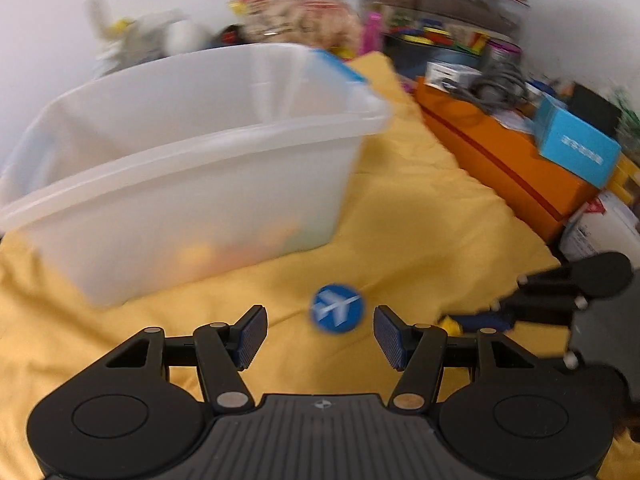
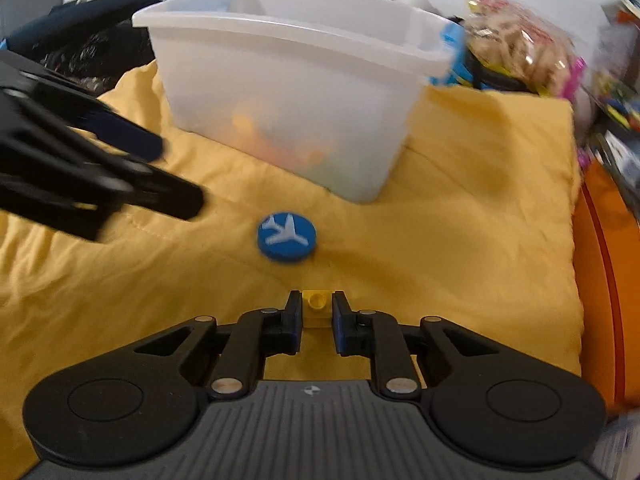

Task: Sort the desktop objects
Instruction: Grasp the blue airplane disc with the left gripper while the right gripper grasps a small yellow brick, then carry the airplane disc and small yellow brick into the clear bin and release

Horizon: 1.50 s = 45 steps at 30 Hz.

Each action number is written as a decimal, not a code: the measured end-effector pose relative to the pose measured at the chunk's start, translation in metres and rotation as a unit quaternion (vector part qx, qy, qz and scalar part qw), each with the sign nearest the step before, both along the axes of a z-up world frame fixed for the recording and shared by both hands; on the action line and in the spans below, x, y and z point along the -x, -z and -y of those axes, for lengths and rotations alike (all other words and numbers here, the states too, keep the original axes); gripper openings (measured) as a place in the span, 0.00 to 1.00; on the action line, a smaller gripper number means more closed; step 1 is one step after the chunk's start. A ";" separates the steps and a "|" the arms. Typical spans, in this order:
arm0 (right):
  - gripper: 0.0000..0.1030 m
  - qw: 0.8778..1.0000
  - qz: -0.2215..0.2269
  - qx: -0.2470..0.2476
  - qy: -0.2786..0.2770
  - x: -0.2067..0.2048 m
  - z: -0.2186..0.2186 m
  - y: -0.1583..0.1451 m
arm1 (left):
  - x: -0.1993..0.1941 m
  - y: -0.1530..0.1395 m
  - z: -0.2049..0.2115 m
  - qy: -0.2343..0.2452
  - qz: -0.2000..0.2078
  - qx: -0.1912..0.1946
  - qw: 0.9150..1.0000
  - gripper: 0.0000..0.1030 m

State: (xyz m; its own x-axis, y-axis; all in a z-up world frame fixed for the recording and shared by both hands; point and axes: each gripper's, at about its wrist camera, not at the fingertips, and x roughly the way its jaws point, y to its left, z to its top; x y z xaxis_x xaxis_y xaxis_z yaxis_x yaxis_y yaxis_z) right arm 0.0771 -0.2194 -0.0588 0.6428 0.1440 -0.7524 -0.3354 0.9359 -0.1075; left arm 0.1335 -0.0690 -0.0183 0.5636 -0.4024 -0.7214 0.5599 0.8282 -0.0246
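A round blue disc [image 1: 337, 308] [image 2: 286, 236] with a white airplane on it lies flat on the yellow cloth [image 1: 420, 220]. My left gripper [image 1: 320, 316] hangs open just short of the disc, one finger to each side, nothing between the pads. In the right wrist view the left gripper [image 2: 176, 172] comes in from the left. My right gripper [image 2: 317, 300] is shut on a small yellow brick [image 2: 317, 305] down at the cloth; the brick [image 1: 448, 324] also shows at the right of the left wrist view. A translucent white bin [image 1: 200, 160] [image 2: 288, 80] stands behind the disc with orange and yellow pieces inside.
An orange box [image 1: 500, 160] runs along the cloth's right edge, with a blue carton [image 1: 576, 148] and cables on it. Bags of toys and bricks [image 2: 520, 52] crowd the back by the wall. A dark bag [image 2: 80, 40] sits left of the bin.
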 end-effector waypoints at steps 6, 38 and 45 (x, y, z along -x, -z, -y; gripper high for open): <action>0.17 0.999 -0.013 -0.007 0.029 0.022 0.015 0.005 | -0.021 0.029 0.034 0.009 -0.001 -0.046 0.999 0.60; 0.17 0.999 -0.031 -0.029 -0.033 0.058 -0.061 -0.006 | 0.095 0.000 -0.120 -0.124 -0.015 0.018 0.992 0.40; 0.17 0.998 0.054 -0.026 -0.023 0.043 -0.059 -0.065 | 0.064 -0.075 -0.112 -0.096 0.096 0.033 0.990 0.40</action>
